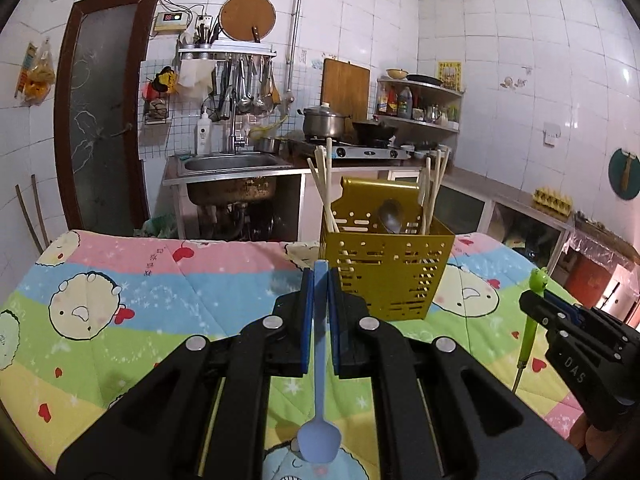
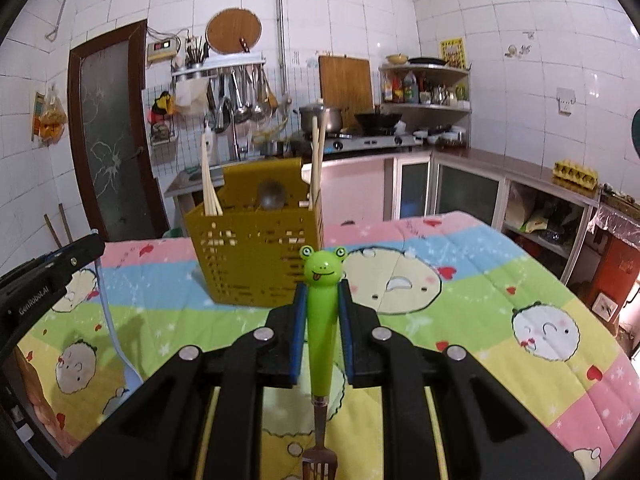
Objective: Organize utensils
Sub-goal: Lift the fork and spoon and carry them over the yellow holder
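Left gripper (image 1: 319,280) fingers pinching blue spoon (image 1: 319,442) handle, bowl hanging low | right gripper (image 2: 323,292) fingers pinching frog-handled fork (image 2: 322,316), tines low | yellow utensil caddy (image 1: 386,268) ahead on quilt-covered surface (image 1: 132,280), holding chopsticks (image 1: 326,184)

Cartoon-print quilt (image 1: 160,280) covers surface — gold perforated utensil holder (image 1: 390,276) stands upright on it.

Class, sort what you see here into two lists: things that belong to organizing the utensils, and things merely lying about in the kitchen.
Belongs to the job:
blue spoon in the left gripper
frog-handled fork in the right gripper
yellow utensil holder
chopsticks in it

Just lying about:
pot
wok
sink
cutting board
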Motion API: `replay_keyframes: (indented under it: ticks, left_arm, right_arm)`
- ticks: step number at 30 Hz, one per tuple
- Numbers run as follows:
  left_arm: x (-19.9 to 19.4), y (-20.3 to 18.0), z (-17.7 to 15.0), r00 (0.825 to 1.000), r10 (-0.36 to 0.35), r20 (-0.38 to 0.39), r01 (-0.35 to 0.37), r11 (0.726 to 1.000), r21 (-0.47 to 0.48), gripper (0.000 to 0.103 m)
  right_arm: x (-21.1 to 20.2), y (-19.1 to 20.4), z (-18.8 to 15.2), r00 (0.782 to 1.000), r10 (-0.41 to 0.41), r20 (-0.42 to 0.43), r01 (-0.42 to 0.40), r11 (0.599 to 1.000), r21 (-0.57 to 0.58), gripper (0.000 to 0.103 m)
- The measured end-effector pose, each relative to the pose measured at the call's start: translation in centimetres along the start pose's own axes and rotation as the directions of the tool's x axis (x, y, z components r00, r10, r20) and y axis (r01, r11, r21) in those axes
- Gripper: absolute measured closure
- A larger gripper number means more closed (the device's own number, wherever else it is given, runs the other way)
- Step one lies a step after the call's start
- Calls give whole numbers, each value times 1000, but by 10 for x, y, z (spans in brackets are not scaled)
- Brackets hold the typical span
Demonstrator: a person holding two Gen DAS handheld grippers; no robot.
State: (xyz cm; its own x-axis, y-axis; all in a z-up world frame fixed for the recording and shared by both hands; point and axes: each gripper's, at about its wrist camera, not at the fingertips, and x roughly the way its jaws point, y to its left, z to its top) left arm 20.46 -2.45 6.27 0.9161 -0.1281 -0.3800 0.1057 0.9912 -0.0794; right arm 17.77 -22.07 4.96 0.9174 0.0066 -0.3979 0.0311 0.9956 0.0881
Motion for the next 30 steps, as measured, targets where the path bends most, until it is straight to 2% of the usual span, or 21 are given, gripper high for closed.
replay_keyframes:
  ticks: [12, 21, 30]
  left_arm:
    - [12, 3, 7, 998, -32, 49, 33, 999, -18, 97]
    - [24, 0, 14, 997, -44, 69, 44, 999, -4, 97]
    - [21, -3, 23, 992, -64, 108, 64, 998, 10, 97]
  right_arm:
    - [6, 3, 13, 991, -2, 134, 3, 1000, -7, 87]
    - [19, 7, 21, 988, 22, 155, -17, 999, -28, 87]
    - [25, 1, 31, 983, 29, 180, -28, 1000, -9, 87]
